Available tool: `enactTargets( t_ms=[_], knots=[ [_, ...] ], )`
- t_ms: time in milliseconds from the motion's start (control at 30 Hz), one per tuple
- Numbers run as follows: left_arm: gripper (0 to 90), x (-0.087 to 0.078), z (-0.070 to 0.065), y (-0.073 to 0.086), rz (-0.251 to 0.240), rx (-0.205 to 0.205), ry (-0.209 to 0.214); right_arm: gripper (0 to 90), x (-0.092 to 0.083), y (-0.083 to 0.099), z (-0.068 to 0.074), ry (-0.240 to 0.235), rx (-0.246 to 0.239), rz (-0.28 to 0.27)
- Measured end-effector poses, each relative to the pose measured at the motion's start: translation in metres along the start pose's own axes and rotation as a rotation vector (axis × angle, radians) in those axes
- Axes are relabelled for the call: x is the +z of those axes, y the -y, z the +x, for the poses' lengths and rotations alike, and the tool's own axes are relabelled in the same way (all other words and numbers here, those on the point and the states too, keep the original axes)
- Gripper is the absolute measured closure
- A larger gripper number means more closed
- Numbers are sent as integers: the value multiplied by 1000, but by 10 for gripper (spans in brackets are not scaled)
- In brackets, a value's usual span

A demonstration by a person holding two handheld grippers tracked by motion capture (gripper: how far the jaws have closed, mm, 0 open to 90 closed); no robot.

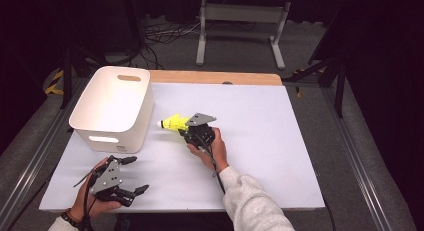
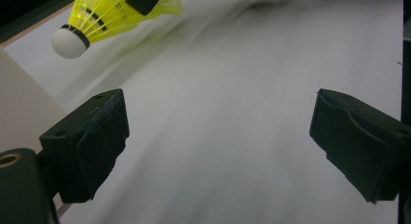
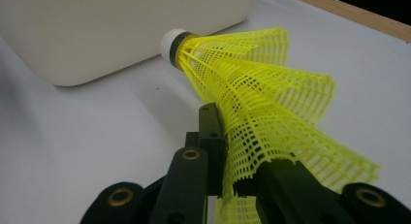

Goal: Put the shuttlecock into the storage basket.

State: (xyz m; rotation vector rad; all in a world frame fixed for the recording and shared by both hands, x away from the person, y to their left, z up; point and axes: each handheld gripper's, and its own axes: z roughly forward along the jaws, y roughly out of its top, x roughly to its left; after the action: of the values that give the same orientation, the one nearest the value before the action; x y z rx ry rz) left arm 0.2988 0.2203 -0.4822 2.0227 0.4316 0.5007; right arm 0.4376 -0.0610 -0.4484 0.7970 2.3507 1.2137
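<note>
Near the table's (image 1: 260, 141) middle, just right of the white bin (image 1: 112, 108), the right gripper (image 1: 192, 132) has its fingers (image 3: 213, 136) pinched tight on the yellow mesh skirt of the shuttlecock (image 1: 172, 123), the skirt's edge crushed flat between them. Shuttlecock's long axis runs straight out from the fingers, white cork tip leading and aimed at the bin's side wall, close to it but apart. Left gripper (image 1: 134, 175) sits by the table's near-left edge, fingers (image 2: 92, 141) spread wide, nothing between them.

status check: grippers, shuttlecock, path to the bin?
Right gripper shut on shuttlecock skirt, off the table. Left gripper open, idle. White bin just left, nothing between.
</note>
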Motion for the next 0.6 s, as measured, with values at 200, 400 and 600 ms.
enactTargets(
  t_ms=[200,400,600],
  knots=[
    [87,6,2,-5,5,-8,-17,856,-18,2,0,-5,-18,-30],
    [95,19,6,-19,28,56,-39,855,-46,9,3,-35,-53,-61],
    [113,37,17,-36,41,76,-52,855,-69,16,10,-64,-91,-73]
  ],
)
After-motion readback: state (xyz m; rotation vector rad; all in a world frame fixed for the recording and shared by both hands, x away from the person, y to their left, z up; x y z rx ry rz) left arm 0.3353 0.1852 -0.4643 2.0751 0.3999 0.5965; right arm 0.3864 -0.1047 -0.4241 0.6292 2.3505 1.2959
